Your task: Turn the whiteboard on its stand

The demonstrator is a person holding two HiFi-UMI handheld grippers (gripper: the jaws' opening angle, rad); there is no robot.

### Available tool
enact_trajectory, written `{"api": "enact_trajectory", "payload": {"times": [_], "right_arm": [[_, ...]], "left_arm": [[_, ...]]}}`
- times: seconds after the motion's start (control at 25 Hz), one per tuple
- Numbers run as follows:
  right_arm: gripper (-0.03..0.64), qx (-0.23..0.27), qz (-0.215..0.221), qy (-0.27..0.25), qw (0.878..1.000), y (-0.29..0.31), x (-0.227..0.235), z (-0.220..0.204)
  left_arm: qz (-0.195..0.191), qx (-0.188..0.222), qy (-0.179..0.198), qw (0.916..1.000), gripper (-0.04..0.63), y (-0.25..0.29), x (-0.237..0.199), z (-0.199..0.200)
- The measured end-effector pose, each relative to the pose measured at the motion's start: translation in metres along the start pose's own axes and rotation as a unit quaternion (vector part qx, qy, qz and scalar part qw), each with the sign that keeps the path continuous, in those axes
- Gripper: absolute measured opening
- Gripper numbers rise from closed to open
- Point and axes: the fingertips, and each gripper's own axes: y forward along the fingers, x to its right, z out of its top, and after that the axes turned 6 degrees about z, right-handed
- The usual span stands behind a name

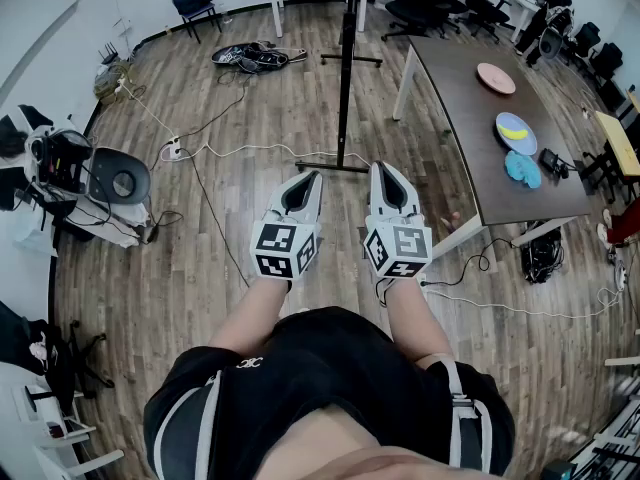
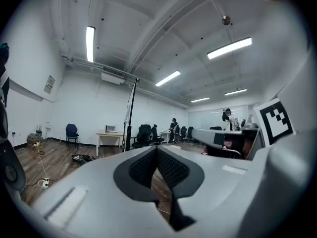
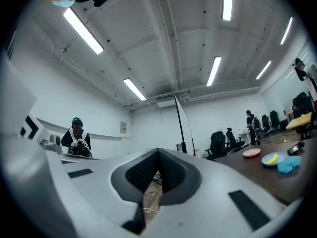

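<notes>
The left gripper [image 1: 314,176] and right gripper [image 1: 378,167] are side by side above the floor [image 1: 200,268], each with jaws closed on nothing, and the whiteboard [image 1: 346,68] stands edge-on on its stand [image 1: 333,165] just ahead, apart from both, left of the table [image 1: 460,138].

Whiteboard [image 1: 346,78] standing upright on its black footed stand [image 1: 335,165], showing me only its thin edge, sitting on wood floor [image 1: 200,268] ahead.
</notes>
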Motion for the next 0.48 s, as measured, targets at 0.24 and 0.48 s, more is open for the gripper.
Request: {"api": "enact_trajectory", "payload": {"times": [0.24,0.48], "right_arm": [[0.006,-0.008,0.006,-0.009,1.0,-0.001,-0.018,-0.004],[0.006,-0.011,0.011,-0.016,1.0,-0.006,-0.031,-0.007]], "left_arm": [[0.001,-0.003,-0.006,1.0,0.008,-0.009,-0.007,-0.002],[-0.009,-0.009,-0.002,0.9999,0.008,-0.013,-0.003,-0.004]]}}
